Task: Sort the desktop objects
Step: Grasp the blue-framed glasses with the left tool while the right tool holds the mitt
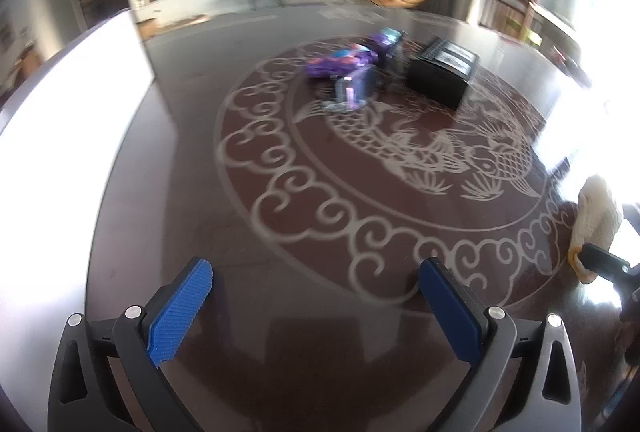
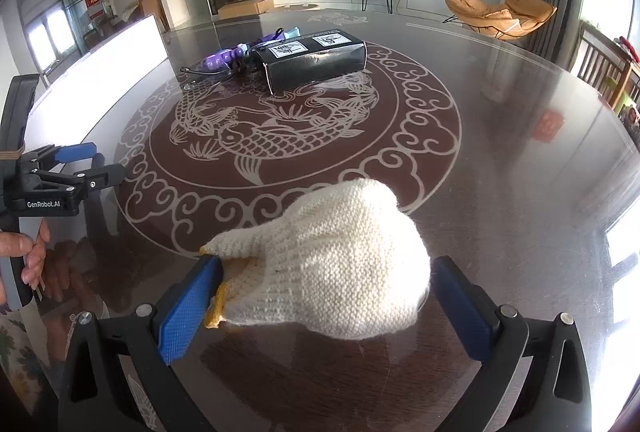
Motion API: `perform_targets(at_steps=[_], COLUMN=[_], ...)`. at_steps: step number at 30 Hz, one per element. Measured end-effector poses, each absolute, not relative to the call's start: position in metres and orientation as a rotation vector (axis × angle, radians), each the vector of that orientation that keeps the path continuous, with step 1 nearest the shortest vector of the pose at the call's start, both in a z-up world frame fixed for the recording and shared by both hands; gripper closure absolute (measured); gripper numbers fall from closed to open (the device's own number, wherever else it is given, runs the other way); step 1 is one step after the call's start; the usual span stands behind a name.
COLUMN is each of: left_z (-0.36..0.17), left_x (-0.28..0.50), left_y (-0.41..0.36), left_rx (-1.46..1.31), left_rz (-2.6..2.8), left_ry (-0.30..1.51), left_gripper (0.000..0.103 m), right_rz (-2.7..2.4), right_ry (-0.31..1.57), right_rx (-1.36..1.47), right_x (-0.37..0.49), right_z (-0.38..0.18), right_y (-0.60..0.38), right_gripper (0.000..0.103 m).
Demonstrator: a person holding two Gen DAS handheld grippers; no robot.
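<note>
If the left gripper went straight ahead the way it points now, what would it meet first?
Probably bare table: the open left gripper holds nothing, and the purple clutter beside the black box lies well ahead. Motion blur leaves depth uncertain.

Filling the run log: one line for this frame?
left gripper: open, empty, above table | right gripper: open around white knit glove | black box: mid-table

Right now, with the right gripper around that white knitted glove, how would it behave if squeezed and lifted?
The glove looks like soft knit, bunched in a heap, so it would likely compress and droop. Probably light. Its textured yarn should grip the right gripper pads rather than slip.
</note>
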State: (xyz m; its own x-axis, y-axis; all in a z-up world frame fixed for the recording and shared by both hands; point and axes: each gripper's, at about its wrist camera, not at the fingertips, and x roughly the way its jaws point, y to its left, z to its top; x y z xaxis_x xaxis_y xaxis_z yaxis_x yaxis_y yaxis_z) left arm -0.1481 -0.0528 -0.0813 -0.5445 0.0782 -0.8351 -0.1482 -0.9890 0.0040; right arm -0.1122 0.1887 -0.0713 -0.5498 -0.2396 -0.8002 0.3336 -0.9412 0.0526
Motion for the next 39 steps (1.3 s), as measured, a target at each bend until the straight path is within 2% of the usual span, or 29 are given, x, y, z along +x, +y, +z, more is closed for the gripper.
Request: perform_targets(at_steps=[3,13,14,16,17,18,21,25,34,39], left_z=[-0.081,-0.082,-0.081,-0.077,-0.075,-0.074,-0.074,-0.073,-0.073,-0.074], left_x=[-0.173,-0.264,-0.269,-0.274,-0.274,-0.274,-0.267,-0.238,-0.119,-0.1], left_y=[-0.046,-0.005,-0.002,0.005,0.004,0.004,0.002,-0.001,-0.001,-0.001], left_rx=[-1.425,-1.382,-1.369,-1.313,-1.301,-1.29,-1.268,-1.272,-1.303,-1.3], left_rz=[2.573,2.568,2.569,2.593,2.606,2.617,2.642,2.662,2.682,2.7], left_ry=[0.167,0.187,0.189,0.182,0.172,0.162,0.152,0.141,0.113,0.117], left_gripper=[0.0,0.001,0.007,0.038,0.047,0.063,0.077,0.078,0.078,0.077], right_rz=[-2.506,-2.506,-2.506,-2.506,-2.506,-2.506,-2.506,-2.507,-2.505,-2.505], right_ry=[0.15,0.149,0.149,0.149,0.148,0.149,0.149,0.148,0.139,0.141], right_rx=[1.271,1.271,1.271,1.271,1.27,1.271,1.27,1.27,1.267,1.268], right_x=[-0.112,-0.112,-0.112,-0.112,-0.112,-0.112,-0.112,-0.112,-0.112,-0.112], right_z=[-0.071,-0.071,-0.071,-0.071,-0.071,-0.071,-0.071,-0.072,-0.073,-0.073], right_y=[0.189,0.189,0.188,0.187,0.187,0.187,0.187,0.186,0.183,0.183], right_gripper=[0.0,0.0,0.0,0.0,0.0,0.0,0.0,0.0,0.0,0.0])
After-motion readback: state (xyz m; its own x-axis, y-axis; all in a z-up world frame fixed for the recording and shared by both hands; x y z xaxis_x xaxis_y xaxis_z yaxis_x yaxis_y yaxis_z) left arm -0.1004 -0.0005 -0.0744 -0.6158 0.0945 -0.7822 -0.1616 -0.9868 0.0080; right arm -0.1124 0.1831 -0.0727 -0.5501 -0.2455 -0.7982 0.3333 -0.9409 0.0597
